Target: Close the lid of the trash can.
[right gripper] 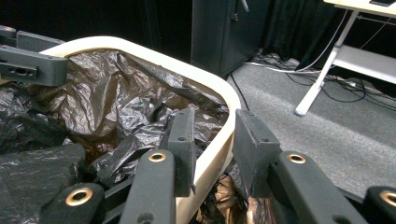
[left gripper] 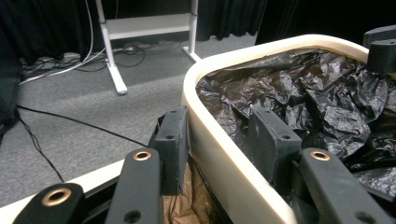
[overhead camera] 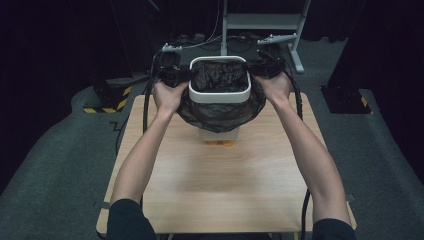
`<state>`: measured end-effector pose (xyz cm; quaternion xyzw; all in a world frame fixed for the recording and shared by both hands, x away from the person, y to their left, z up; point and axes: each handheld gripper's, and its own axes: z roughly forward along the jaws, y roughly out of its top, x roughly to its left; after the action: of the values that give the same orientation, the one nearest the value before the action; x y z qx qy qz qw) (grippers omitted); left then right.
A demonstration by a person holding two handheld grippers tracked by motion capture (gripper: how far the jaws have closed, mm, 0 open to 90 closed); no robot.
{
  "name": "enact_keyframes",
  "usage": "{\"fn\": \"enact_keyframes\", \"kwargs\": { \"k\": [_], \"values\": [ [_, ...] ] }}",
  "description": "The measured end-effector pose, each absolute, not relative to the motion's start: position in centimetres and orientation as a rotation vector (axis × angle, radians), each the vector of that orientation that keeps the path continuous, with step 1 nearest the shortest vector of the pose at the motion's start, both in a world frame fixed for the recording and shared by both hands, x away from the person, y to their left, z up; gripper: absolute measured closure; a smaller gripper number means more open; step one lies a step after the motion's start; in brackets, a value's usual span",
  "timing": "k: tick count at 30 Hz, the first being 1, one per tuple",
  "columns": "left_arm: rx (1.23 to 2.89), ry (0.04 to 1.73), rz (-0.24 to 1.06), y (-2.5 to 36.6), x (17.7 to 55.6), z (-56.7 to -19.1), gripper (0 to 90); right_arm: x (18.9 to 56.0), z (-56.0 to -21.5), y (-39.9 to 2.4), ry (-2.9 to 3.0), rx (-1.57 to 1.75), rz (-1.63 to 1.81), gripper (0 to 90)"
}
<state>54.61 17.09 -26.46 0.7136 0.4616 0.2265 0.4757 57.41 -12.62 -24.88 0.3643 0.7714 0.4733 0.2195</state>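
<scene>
Both your grippers straddled the white ring [overhead camera: 219,93]: left gripper [left gripper: 219,140] loose around its rim, right gripper [right gripper: 212,144] pinching it. The ring lay level, opening upward over the black bag [overhead camera: 220,112].

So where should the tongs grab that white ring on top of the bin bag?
Probably best on the white ring's two opposite side walls, one tongs from each side, one jaw inside and one outside. The band is thin and upright, so jaws straddle it easily, as the left tongs and right tongs do. The black bag hangs beneath.
</scene>
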Motion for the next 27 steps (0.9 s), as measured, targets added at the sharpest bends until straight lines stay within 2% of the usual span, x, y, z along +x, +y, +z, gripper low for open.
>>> {"fn": "enact_keyframes", "kwargs": {
  "k": [9, 13, 18, 27],
  "values": [
    [1.745, 1.14, 0.524, 17.3, 54.7, -27.3, 57.3, 57.5, -25.4, -12.6, 2.133, 1.018, 1.319, 68.9],
    [1.729, 1.117, 0.52, 17.2, 53.6, -27.1, 52.4, 57.0, -25.4, -12.7, 2.135, 1.0, 1.312, 67.7],
    [1.753, 1.104, 0.545, 17.0, 52.4, -27.4, 51.6, 56.9, -25.5, -12.6, 2.13, 0.998, 1.312, 67.1],
    [1.694, 1.109, 0.501, 17.1, 52.2, -28.2, 50.9, 56.6, -26.2, -13.0, 2.108, 0.985, 1.337, 66.7]
  ]
}}
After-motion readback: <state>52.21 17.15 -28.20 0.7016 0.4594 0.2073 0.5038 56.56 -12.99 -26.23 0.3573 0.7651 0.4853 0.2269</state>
